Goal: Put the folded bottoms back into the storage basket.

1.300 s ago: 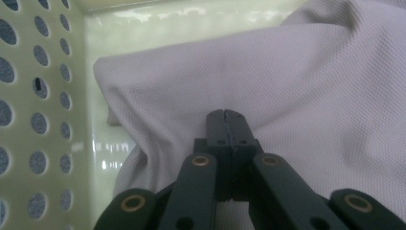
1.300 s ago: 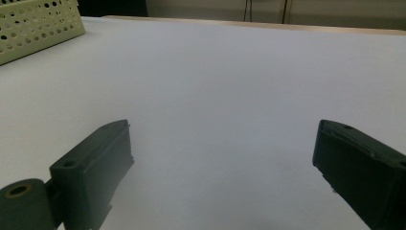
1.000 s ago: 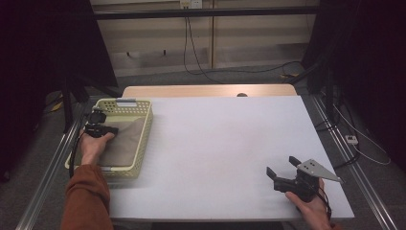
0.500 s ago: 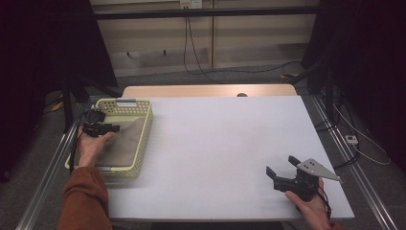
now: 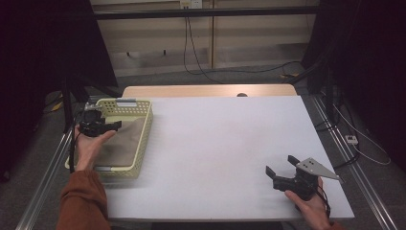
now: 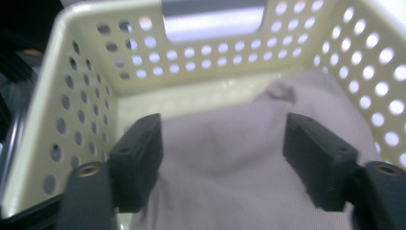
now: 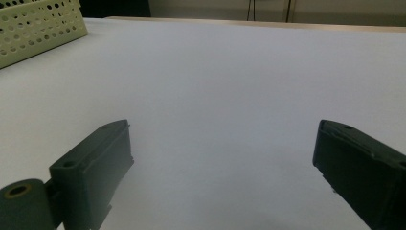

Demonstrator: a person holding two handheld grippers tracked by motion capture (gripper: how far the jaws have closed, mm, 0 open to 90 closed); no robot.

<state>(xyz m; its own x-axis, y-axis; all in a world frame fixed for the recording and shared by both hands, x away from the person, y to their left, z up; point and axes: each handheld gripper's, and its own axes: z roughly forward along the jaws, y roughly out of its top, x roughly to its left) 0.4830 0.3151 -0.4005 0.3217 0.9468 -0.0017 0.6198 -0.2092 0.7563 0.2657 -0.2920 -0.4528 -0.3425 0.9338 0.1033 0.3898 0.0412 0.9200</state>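
High view: my left gripper (image 5: 98, 126) hangs over the basket (image 5: 143, 125) at centre left of the frame, its fingers having just been opening, nothing clamped; my right gripper (image 5: 287, 176) rests at lower right on the worktop (image 5: 220, 143), fingers apart and empty. Left gripper view: the cloth (image 6: 225, 158) lies directly below and ahead, between the spread fingers (image 6: 139, 153), untouched. Right gripper view: the basket's corner sits at upper left, well apart. Count: one basket, one cloth; left hand nearer.

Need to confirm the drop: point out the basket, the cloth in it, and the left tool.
basket (image 5: 144, 125), high view, right wall.
cloth (image 6: 230, 158), left gripper view, middle of the fabric.
left tool (image 5: 115, 125), high view, between its jaw tips.
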